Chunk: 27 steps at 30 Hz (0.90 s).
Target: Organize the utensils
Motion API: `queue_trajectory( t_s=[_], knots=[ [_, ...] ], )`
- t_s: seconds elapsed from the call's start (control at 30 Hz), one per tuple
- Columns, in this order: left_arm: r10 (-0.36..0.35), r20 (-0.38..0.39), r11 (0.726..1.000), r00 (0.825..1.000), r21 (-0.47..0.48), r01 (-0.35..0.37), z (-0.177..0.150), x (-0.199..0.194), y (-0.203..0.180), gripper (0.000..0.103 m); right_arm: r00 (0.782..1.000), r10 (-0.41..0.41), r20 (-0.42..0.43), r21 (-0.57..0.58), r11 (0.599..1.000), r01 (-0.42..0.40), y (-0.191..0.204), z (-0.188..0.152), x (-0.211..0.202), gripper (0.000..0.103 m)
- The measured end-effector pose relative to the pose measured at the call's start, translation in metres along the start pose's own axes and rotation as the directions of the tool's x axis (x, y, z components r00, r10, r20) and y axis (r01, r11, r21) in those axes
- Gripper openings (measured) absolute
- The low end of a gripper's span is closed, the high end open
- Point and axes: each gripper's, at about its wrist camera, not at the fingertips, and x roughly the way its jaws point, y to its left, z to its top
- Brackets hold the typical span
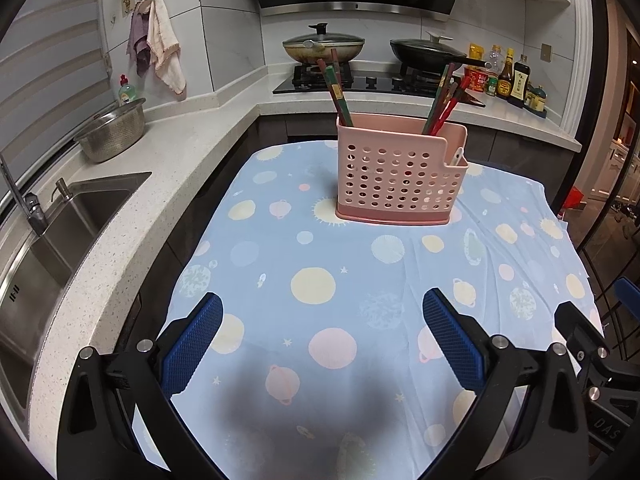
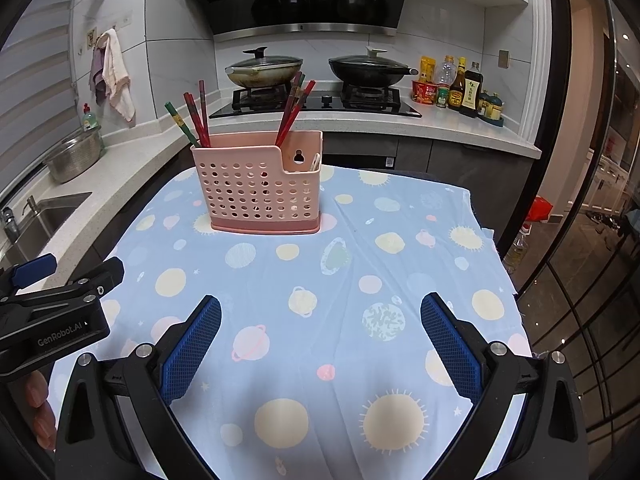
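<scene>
A surface (image 1: 360, 280) draped in a pale blue cloth printed with planets and suns (image 2: 320, 280) fills most of both views, set in a kitchen with a speckled white counter (image 1: 192, 148) running around its far and left sides.

Toward the far end of the cloth stands the pink perforated plastic utensil holder (image 1: 400, 176), upright on its darker pink base. It is the task's main thing, and it sits well apart from both grippers.

Red and green chopsticks (image 1: 338, 92) lean out of the holder's left end, and a second bunch of red chopsticks (image 1: 444, 100) leans out toward its right. In the lower, notched compartment at the right end, the tip of a white utensil (image 1: 458, 157) shows; what kind it is cannot be told.

The left gripper (image 1: 322, 332) hovers over the near part of the cloth with its blue-padded jaws spread wide and nothing between them. The right gripper (image 2: 320, 332) hangs beside it, jaws likewise spread and holding nothing.

As a judgement, the task looks finished or very nearly so: every utensil in sight is already standing in the holder, and no loose piece lies on the visible cloth. What may remain, if anything, is regrouping the two chopstick bunches, but the pictures do not show that this is required.
</scene>
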Motion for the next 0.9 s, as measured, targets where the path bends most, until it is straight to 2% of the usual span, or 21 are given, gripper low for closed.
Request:
queue_trajectory(
  t_s=[0.9],
  knots=[
    [0.007,0.013,1.0,1.0,0.008,-0.008,0.0054,-0.0014,0.0007,0.096,1.0,-0.019,0.002,0.002,1.0,0.019,-0.0027,0.0033,0.0003,0.096]
  ],
)
